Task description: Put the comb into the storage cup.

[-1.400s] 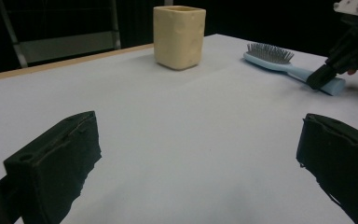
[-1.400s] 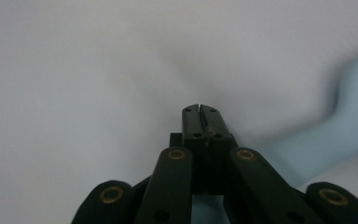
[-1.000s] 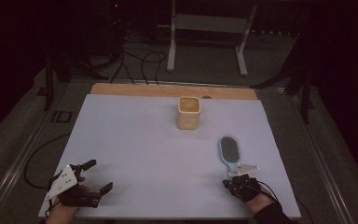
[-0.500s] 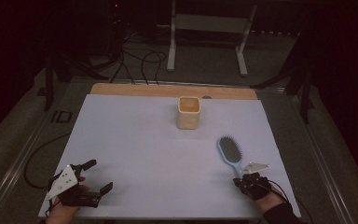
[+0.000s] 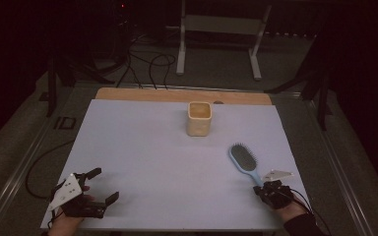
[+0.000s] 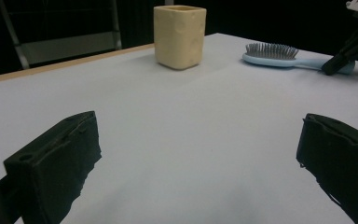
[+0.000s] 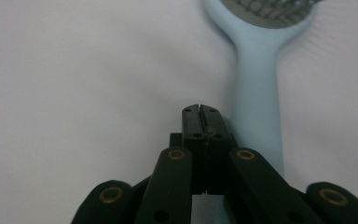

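A light-blue hairbrush [image 5: 244, 158] [image 6: 270, 53] lies bristles-up on the white table, its handle [image 7: 256, 93] pointing at the near right corner. My right gripper [image 5: 262, 189] [image 7: 200, 109] rests low at the end of that handle, shut with nothing between its jaws; the handle runs along its right side. The same gripper [image 6: 349, 46] appears in the left gripper view, at the brush's handle. A cream square cup [image 5: 199, 118] [image 6: 179, 35] stands upright at the far middle. My left gripper [image 5: 104, 185] [image 6: 198, 154] lies at the near left corner, open wide and empty.
The white sheet [image 5: 142, 147] covers the table, with a wooden strip [image 5: 142, 94] along its far edge. Beyond it, on the dark floor, stand a metal stand [image 5: 216, 29] and cables [image 5: 147, 61]. A cable [image 5: 39, 162] trails off the table's left side.
My right gripper has slid a little to the right along the near edge, still shut. The hairbrush, the cup and my left gripper have stayed where they were.
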{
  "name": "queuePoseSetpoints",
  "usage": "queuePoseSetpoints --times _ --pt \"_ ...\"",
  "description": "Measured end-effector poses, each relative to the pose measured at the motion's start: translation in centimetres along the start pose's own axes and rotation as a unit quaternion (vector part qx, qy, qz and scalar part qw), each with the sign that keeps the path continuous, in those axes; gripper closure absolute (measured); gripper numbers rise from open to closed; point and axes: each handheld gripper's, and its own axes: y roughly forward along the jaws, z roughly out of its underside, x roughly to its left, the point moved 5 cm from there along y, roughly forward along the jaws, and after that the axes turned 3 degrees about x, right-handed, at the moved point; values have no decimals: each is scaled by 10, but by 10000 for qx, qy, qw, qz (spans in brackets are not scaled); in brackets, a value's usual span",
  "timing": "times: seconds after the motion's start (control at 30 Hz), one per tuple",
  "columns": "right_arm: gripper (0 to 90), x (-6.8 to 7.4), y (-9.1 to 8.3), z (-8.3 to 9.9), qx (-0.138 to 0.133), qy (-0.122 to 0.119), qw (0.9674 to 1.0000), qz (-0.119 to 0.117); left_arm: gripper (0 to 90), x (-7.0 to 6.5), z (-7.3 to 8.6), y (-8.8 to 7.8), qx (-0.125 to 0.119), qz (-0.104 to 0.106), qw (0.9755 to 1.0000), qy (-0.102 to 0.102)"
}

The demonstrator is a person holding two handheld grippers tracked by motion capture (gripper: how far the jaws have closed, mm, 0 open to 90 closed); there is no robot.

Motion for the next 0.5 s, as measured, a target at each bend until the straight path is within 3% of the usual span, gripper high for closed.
queuePoseSetpoints --times 0.5 --pt "900 -22 -3 6 94 129 9996 254 0 0 0 1 21 -12 10000 8"
